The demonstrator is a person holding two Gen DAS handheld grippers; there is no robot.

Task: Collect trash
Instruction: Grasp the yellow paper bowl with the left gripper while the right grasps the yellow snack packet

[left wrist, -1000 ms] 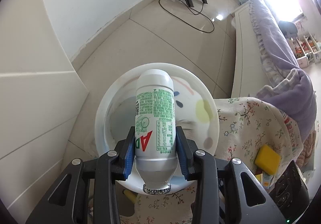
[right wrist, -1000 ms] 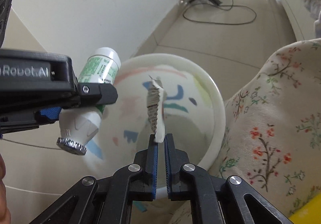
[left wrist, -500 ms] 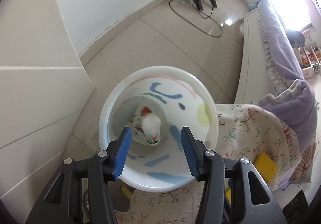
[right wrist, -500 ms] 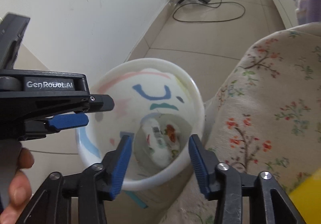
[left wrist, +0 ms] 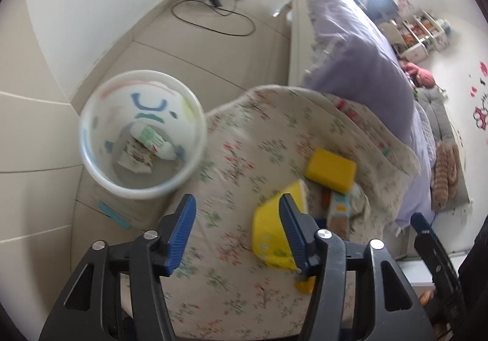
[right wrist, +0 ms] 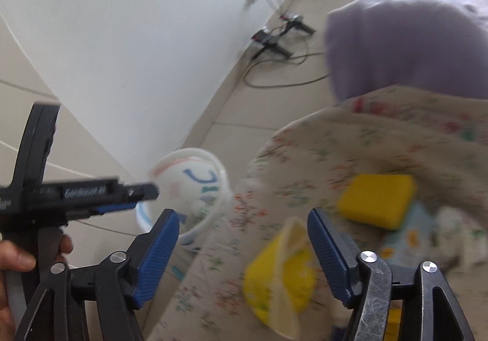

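With both grippers, left (left wrist: 236, 229) and right (right wrist: 242, 249), just opened and empty, we judge the yellow wrapper (right wrist: 279, 283) light, crinkly; pinch its edge.

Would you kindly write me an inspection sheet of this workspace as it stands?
Surface: floral cloth, rumpled.
Job's things: white bin on the floor holds a bottle and a wrapper; yellow packet lies on the cloth.
Clutter: yellow sponge.
Grippers: left gripper and right gripper empty, jaws just opening.
Cables: black cord looped on the floor.
Surroundings: white wall, purple bedding.
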